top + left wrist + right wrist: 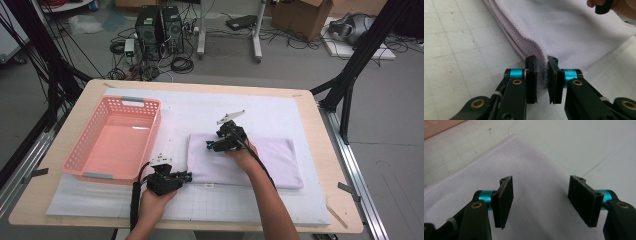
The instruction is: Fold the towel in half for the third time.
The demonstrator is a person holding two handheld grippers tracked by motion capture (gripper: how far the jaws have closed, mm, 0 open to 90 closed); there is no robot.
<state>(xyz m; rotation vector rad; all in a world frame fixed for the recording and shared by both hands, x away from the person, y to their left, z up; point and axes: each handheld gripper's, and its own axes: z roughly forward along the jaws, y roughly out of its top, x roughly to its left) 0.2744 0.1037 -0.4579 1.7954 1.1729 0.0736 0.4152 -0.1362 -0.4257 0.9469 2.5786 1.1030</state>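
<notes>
A pale lilac towel (270,157), folded into a flat stack, lies on the white grid mat (280,112) right of centre. My left gripper (189,175) is at the towel's near left corner. In the left gripper view its jaws (541,75) are shut on the stacked edges of the towel (564,30). My right gripper (210,145) hovers over the towel's far left corner. In the right gripper view it (540,195) stands open, with the towel (531,165) lying flat under the pads and nothing pinched.
A pink plastic basket (150,132) with nothing in it stands left of the towel on the mat, and its corner shows pink (439,126) in the right gripper view. The right hand (602,6) appears beyond the towel. Wooden table edges surround the mat.
</notes>
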